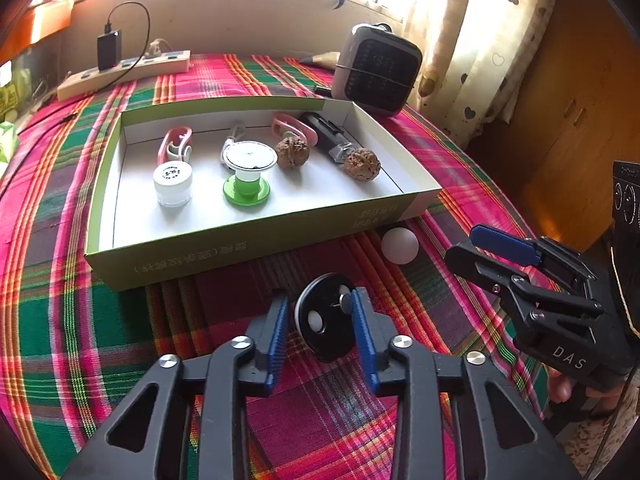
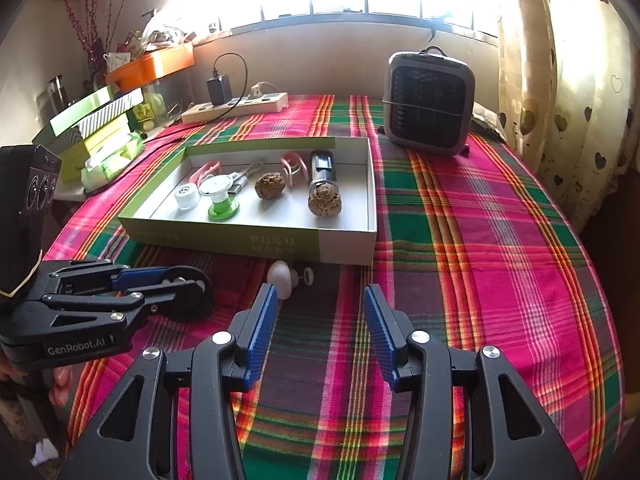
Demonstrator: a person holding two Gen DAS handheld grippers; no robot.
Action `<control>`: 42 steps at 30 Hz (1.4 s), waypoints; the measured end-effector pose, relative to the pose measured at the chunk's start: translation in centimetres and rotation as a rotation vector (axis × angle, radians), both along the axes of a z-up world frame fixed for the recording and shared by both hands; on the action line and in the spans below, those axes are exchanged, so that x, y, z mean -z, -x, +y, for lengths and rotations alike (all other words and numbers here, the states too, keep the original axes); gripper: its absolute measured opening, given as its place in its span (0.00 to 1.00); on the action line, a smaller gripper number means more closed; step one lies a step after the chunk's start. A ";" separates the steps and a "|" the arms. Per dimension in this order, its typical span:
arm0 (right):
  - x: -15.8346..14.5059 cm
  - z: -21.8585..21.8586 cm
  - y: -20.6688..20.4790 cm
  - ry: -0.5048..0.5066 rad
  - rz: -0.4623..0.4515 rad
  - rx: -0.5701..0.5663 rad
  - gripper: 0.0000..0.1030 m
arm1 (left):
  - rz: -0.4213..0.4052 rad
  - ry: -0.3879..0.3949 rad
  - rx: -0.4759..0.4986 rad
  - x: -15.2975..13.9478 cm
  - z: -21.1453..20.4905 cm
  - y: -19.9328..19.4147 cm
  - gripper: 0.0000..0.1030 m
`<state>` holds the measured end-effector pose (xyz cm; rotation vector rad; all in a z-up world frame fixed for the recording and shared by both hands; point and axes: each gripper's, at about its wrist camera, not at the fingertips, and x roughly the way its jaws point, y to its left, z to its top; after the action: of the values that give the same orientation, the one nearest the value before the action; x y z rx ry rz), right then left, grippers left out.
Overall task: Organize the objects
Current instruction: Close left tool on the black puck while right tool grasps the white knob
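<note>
Fingers of the left gripper [image 1: 320,332] clamp a black disc [image 1: 326,316] before the box [image 1: 248,246]; its lower edge is hidden. "DAS" marks the right gripper [image 1: 492,248].

Right view: right gripper [image 2: 320,332] half open, empty. "GenRobot.AI" marks the left; box lettering is unreadable.

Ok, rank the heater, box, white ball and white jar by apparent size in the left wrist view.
1. box
2. heater
3. white jar
4. white ball
Jar and ball are close; the ball is nearer the camera, so unsure.
</note>
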<state>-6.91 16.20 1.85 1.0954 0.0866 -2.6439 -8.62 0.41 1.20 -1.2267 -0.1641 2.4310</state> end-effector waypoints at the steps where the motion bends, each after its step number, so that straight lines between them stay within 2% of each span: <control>1: 0.0 -0.1 0.0 -0.002 -0.001 0.000 0.45 | 0.000 -0.003 -0.003 0.0 -0.1 0.1 0.24; 7: 0.3 -0.6 0.2 -0.008 -0.013 -0.001 0.45 | 0.004 -0.009 -0.011 0.0 -0.6 0.0 0.24; 25: 1.9 -3.2 2.7 -0.016 -0.081 0.000 0.45 | 0.015 0.026 -0.120 0.2 -4.7 -0.4 0.24; 29: 2.1 -3.6 3.2 -0.047 -0.084 0.009 0.45 | 0.013 0.017 -0.129 0.3 -5.1 -0.3 0.24; 35: 2.4 -3.6 3.5 -0.040 -0.101 -0.001 0.45 | 0.014 0.013 -0.127 0.3 -5.0 -0.3 0.24; 38: 2.3 -3.5 3.5 -0.033 -0.102 -0.002 0.35 | 0.013 0.011 -0.127 0.3 -5.0 -0.3 0.24; 42: 2.4 -3.6 3.5 -0.032 -0.101 0.000 0.32 | 0.014 0.012 -0.127 0.3 -5.0 -0.3 0.24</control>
<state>-10.43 12.63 -0.50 1.2373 0.1083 -2.5897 -8.34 -4.56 0.95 -1.2395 -0.2302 2.5515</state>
